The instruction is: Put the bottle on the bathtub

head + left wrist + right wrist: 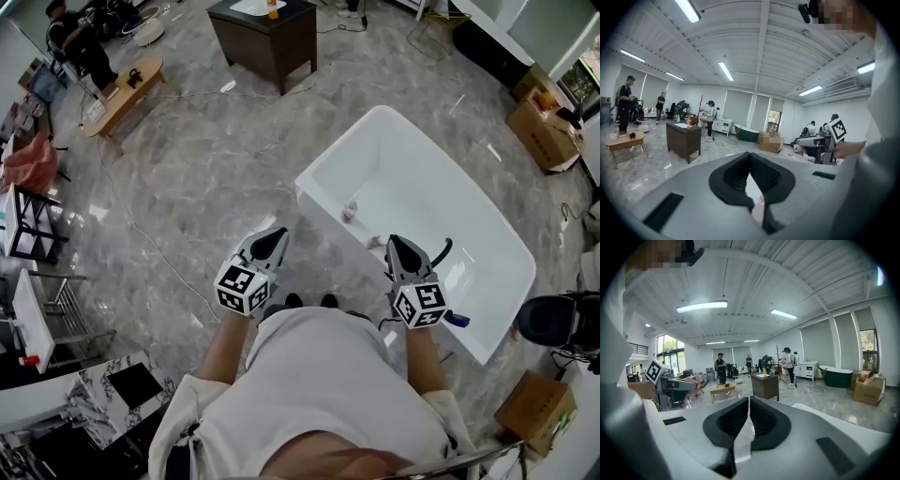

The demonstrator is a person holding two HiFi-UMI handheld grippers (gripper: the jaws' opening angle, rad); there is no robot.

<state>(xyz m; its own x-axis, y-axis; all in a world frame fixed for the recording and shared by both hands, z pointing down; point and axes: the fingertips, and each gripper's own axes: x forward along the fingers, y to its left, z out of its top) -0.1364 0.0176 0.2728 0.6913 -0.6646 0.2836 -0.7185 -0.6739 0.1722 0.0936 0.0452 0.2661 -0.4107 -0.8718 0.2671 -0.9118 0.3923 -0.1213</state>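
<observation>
The left claw (267,246) is closed and empty, pointing almost level before the body. Ahead, between the claws, a small blurred thing, probably the bottle (350,210), stands on the bathtub (412,178) rim. The right claw (401,251) is closed too, and empty.

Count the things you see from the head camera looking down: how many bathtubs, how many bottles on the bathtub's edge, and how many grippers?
White bathtub: 1
Small bottle standing on its near edge: 1
Grippers: 2, the left gripper and the right gripper
Total: 4
</observation>
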